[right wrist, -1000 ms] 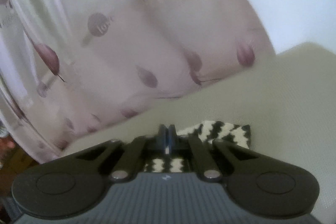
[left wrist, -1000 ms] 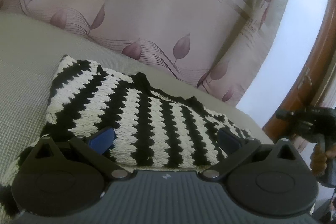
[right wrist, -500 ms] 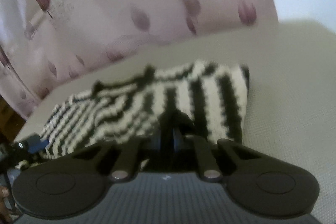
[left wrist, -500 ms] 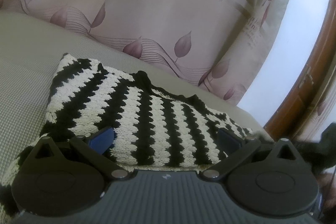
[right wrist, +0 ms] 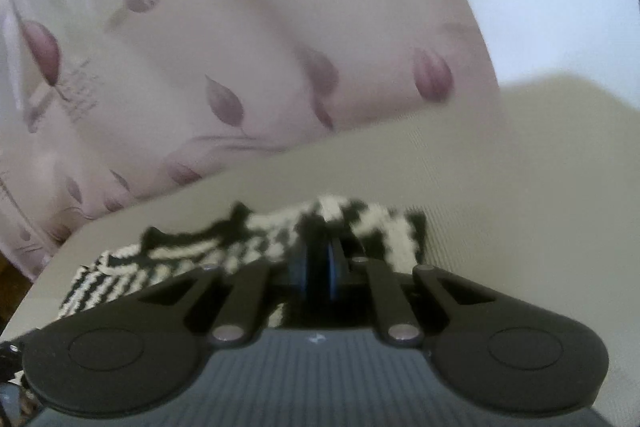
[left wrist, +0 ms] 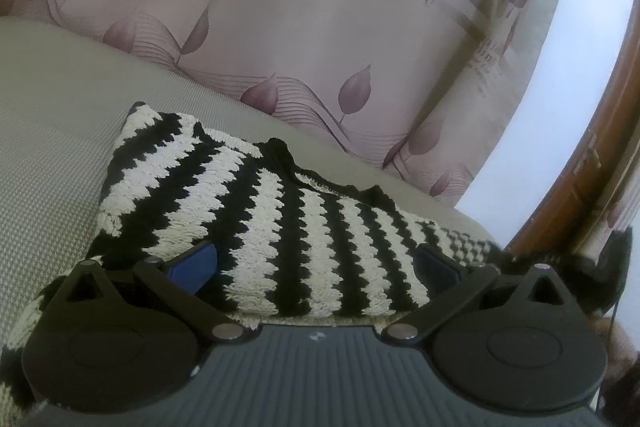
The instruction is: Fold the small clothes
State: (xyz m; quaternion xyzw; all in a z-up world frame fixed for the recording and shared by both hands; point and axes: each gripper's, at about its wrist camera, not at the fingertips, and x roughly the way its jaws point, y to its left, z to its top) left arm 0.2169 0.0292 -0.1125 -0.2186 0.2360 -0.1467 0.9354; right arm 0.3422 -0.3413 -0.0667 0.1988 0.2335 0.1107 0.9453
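Left gripper point(left wrist: 314, 263) jaws wide apart, blue pads straddling knit top point(left wrist: 256, 211), holding nothing. Right gripper point(right wrist: 320, 263) jaws nearly together, pinched on fold of knit top point(right wrist: 372, 227); view blurred. One black-and-white striped top, lying on grey cushion point(left wrist: 52, 131) by far edge, against curtain point(left wrist: 320, 47). Two grippers.

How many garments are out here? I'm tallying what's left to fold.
1: a black-and-white striped knit top on the grey cushion, beneath the open left gripper. Others may lie out of view.
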